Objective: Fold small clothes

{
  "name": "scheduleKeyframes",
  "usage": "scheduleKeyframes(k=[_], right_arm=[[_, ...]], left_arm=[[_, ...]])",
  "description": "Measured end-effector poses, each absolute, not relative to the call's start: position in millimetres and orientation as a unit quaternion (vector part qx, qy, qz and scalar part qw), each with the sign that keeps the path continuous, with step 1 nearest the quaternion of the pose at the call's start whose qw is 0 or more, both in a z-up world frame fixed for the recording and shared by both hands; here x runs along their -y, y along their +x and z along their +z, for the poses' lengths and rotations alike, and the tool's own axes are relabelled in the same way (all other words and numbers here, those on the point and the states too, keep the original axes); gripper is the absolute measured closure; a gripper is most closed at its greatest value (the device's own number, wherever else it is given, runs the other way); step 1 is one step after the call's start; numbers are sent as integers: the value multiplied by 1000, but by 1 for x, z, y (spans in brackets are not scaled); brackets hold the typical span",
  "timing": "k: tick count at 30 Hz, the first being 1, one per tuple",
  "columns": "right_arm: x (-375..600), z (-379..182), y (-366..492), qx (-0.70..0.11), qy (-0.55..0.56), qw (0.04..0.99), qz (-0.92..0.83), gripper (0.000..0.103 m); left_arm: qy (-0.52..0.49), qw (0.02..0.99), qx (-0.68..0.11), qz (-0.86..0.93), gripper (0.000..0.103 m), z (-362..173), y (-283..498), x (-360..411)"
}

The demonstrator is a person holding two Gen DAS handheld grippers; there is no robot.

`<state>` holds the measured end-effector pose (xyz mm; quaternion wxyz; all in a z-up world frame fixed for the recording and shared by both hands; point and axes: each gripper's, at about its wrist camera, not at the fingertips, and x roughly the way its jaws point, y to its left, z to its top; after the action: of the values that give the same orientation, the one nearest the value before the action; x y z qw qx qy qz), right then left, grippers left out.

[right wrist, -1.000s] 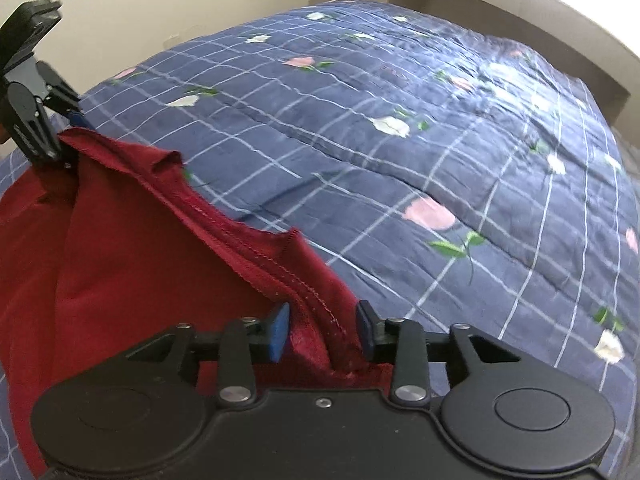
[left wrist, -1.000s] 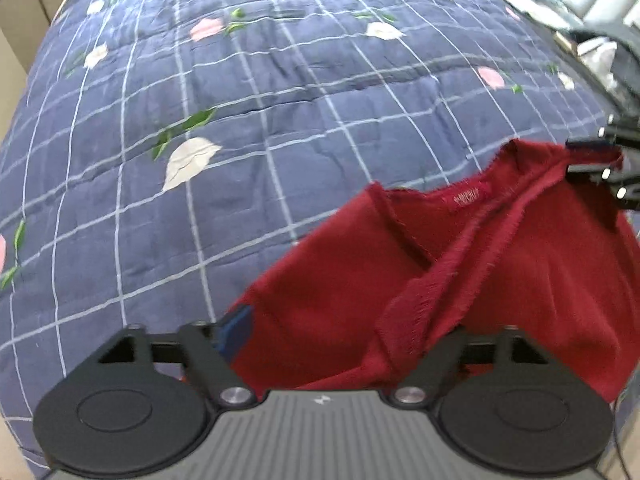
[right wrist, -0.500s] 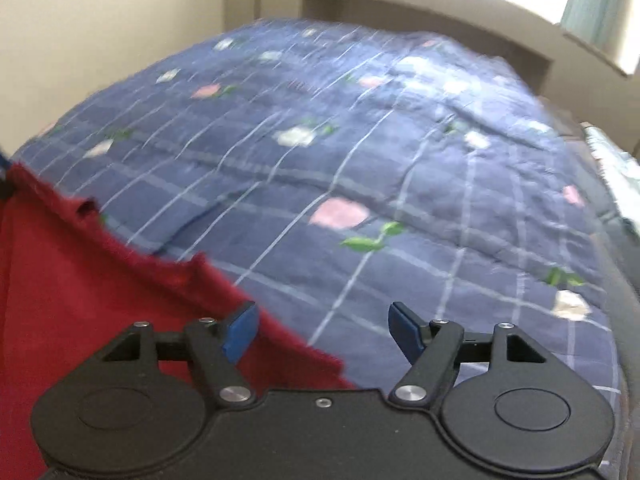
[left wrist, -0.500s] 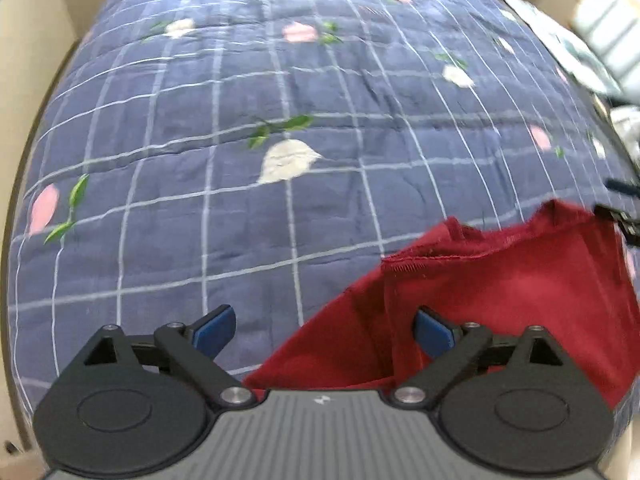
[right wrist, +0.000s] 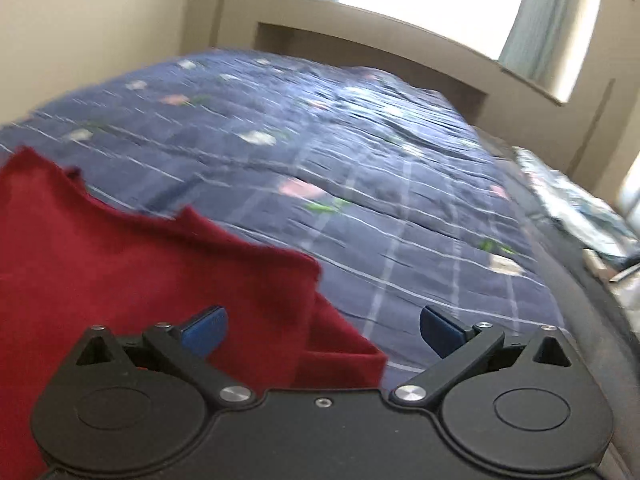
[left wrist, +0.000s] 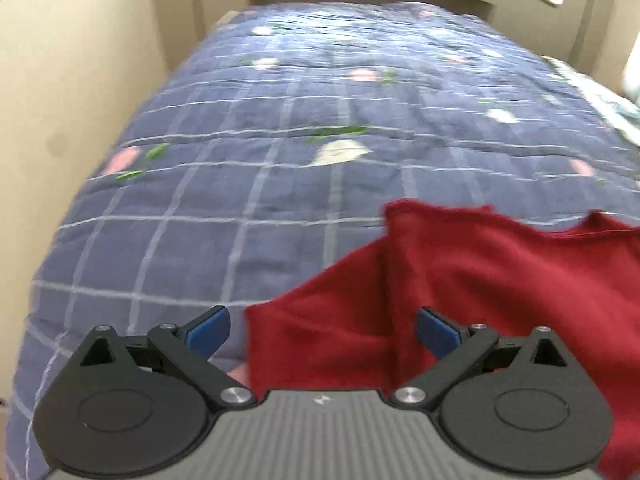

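A dark red garment (left wrist: 480, 288) lies folded over on the blue checked quilt (left wrist: 280, 128); it also shows in the right wrist view (right wrist: 140, 260). My left gripper (left wrist: 323, 330) is open and empty, its blue-padded fingers apart over the garment's left edge. My right gripper (right wrist: 323, 330) is open and empty, above the garment's right corner. Both views are blurred by motion. Neither gripper touches the cloth.
The quilt (right wrist: 400, 184) with flower prints covers a bed. A beige wall (left wrist: 72, 64) runs along the left side and a headboard ledge (right wrist: 380, 52) under a bright window stands at the far end. Patterned fabric (right wrist: 580, 204) lies at the right edge.
Both grippers opened and let go of the red garment, which dropped onto the quilt. Both then tilted up and drew back, bringing the wall and window into view.
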<state>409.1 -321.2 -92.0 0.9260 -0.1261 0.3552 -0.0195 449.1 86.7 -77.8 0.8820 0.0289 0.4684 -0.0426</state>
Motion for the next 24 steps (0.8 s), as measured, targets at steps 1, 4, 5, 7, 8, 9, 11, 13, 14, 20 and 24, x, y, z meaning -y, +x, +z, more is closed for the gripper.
scheduleKeyframes(k=[1,4,5,7,8,9,11,13,14,20,24], right_arm=[[321,-97,412,-356,-136,924,-38,1],[321,-93,414,-351,-131,925,-69,1],[319,-89,412,-347,-128,927,-71,1],[309,-77,402,-329,-127,934,-61,1],[300,-72,394,-321,-126,937,-52,1],[291,-67,388,-317,-124,940,-40,1],[270,-61,375,-309,-115,944,-10,1],[246,-58,360,-301,-103,948,26,1],[232,-59,354,-300,-97,948,49,1],[136,-66,350,-296,-116,927,197,1],[90,-70,375,-303,-126,909,257,1]], left_arm=[[26,886,-463,-32,2,-78,445,-89],[-6,898,-441,-18,2,-67,433,-106],[-20,903,-429,-20,2,-61,426,-113],[-45,913,-406,-21,1,-49,409,-130],[-55,917,-395,-19,1,-45,399,-138],[-62,919,-389,-17,1,-41,389,-146],[-69,921,-384,-7,1,-39,367,-160],[-68,920,-385,0,1,-42,343,-170],[-66,919,-389,1,1,-45,332,-172],[-34,911,-410,-15,1,-75,281,-169],[27,914,-404,-28,1,-88,271,-154]])
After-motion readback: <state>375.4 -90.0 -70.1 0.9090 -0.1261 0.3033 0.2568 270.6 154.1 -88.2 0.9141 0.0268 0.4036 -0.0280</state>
